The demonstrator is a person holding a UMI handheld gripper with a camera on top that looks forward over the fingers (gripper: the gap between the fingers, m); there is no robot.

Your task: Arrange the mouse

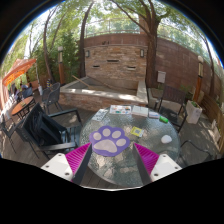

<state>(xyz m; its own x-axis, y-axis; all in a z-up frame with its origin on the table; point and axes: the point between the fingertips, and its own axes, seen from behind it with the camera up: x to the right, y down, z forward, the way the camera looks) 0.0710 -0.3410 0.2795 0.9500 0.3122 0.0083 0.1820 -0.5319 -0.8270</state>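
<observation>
A purple mouse mat (110,139) with a white paw print lies on the round glass table (95,165), just ahead of my fingers. A small white oval thing (166,139), apparently the mouse, rests on the glass to the right of the mat, beyond my right finger. My gripper (112,166) hovers over the table's near side. Its fingers stand wide apart, the magenta pads (78,158) showing at either side. Only bare glass lies between them.
Several small items (122,110), one of them green (152,114), sit along the table's far edge. Dark metal chairs (48,122) stand to the left of the table and another to the right (178,105). A stone wall (112,60) and trees lie beyond.
</observation>
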